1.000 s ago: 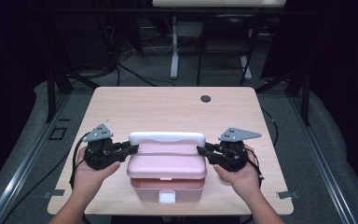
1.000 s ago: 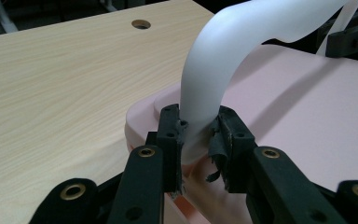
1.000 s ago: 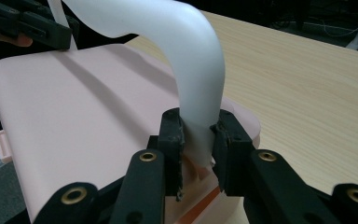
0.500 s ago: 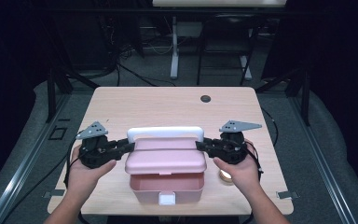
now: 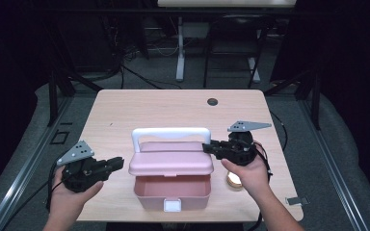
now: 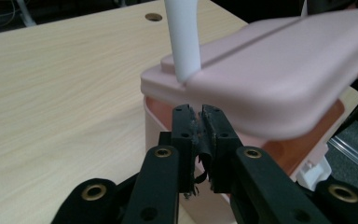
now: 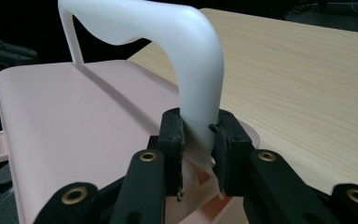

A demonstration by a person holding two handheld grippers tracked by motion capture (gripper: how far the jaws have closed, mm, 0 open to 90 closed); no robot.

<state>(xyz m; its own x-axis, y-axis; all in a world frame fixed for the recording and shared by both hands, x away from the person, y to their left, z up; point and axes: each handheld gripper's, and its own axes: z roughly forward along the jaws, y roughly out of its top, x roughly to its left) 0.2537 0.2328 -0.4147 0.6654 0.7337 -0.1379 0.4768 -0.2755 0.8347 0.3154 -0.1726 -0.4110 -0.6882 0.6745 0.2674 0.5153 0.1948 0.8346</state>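
1. My right gripper (image 5: 211, 147) has its jaws closed on the white handle (image 7: 200, 79) of the pink lid (image 5: 171, 163); in the right gripper view the pads pinch the foot of the handle from both sides.
2. The lid hangs above the pink box (image 5: 171, 192), slightly off to one side, with the open box showing below its near edge.
3. The box stands on the near half of the wooden surface (image 5: 173, 108), its white latch (image 5: 172, 206) facing me.
4. My left gripper (image 5: 117, 163) sits just left of the lid, apart from it. Its jaws have just been closing and now stand nearly together with nothing between them; in the left gripper view the tips point at the box wall under the lid's edge.
5. A small round thing (image 5: 233, 180) lies on the surface just right of the box, partly under my right hand (image 5: 246, 169); I cannot tell what it is.
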